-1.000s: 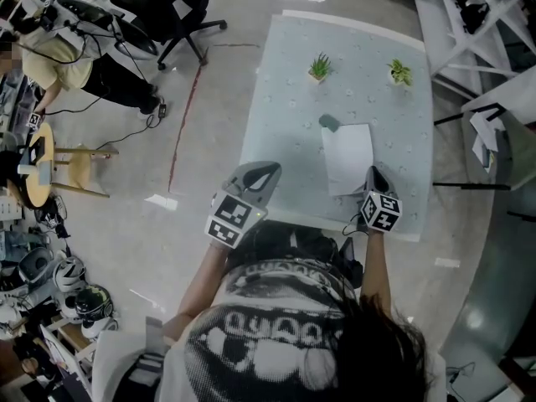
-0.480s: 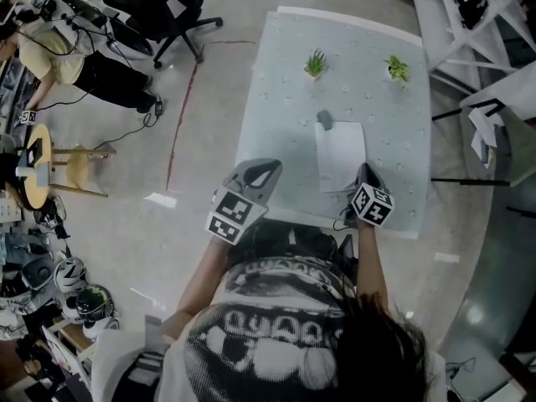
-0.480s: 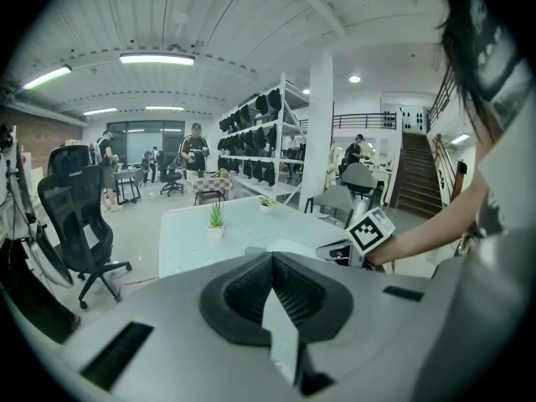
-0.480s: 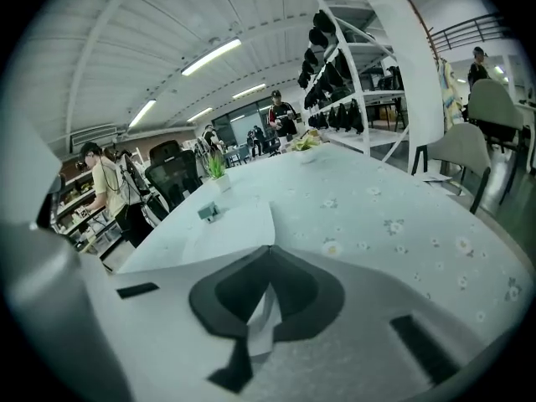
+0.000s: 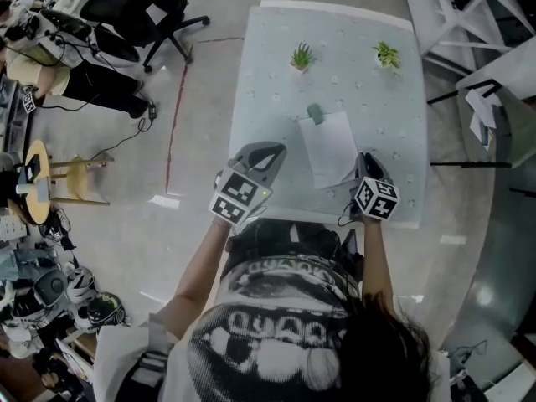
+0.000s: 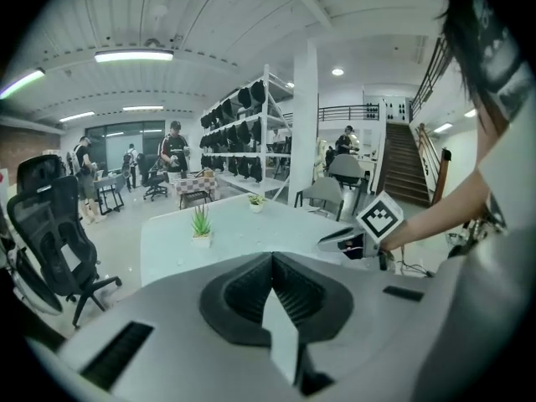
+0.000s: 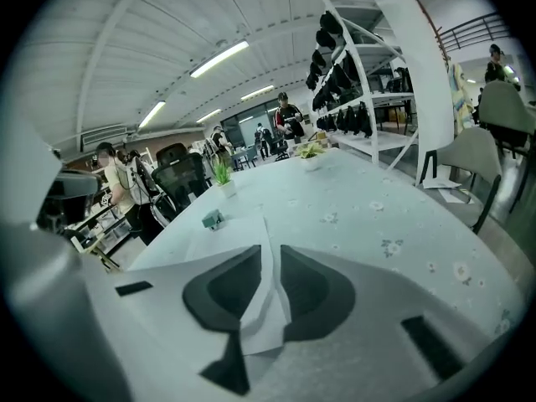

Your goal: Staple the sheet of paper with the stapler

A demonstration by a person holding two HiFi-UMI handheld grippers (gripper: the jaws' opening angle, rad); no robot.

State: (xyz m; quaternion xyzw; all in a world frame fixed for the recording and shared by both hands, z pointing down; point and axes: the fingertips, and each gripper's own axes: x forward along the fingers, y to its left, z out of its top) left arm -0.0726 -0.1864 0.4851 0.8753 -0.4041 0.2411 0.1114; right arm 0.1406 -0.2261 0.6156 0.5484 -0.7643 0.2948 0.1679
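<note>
— The jaws of the left gripper [image 6: 272,258] are pressing together on nothing. Why is it hovering by the near left corner of the table [image 5: 268,74]?

— I'd judge it's waiting to go for the stapler [image 5: 315,112], which is sitting at the far left corner of the sheet of paper [image 5: 328,145].

— And the right gripper [image 7: 270,254]?

— Its jaws have just been opening. The sheet's near right corner is standing loose between them, probably because it's releasing the paper where the stapler can reach

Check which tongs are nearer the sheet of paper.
Right. The right tongs are at the sheet of paper's near right corner, jaws just opened with that corner between them. The left tongs are off its left edge, apart.
</note>
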